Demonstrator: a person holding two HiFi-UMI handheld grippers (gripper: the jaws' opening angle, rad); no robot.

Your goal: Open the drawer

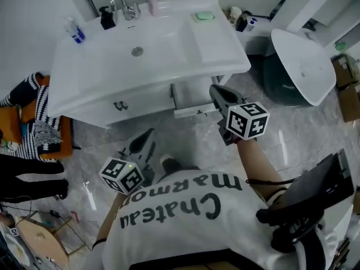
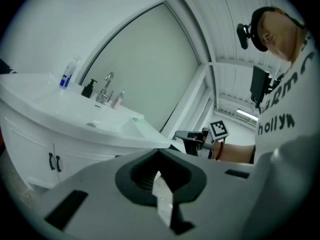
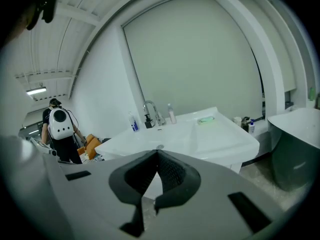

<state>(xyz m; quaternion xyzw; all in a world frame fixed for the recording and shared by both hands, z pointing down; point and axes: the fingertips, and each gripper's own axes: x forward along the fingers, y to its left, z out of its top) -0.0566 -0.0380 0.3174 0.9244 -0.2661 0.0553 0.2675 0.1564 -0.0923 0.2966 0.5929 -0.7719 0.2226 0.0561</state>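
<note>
Glossy white vanity (image 1: 90,107) faces you; its flat-fronted drawer (image 1: 192,110) juts out at the right. Your right gripper (image 1: 216,91) hovers near it, jaws pressed together, empty. Your left gripper (image 1: 148,134) is likewise closed.

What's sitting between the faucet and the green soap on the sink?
A small pink bottle stands between faucet and green soap, in the head view.

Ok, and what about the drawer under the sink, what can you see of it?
The drawer is white and sits under the right side of the basin. It stands pulled partway out, its flat front panel sticking forward. The inside looks pale grey; whether anything lies in it, I can't tell. The right gripper hangs beside it, shut and empty, seemingly not touching.
</note>
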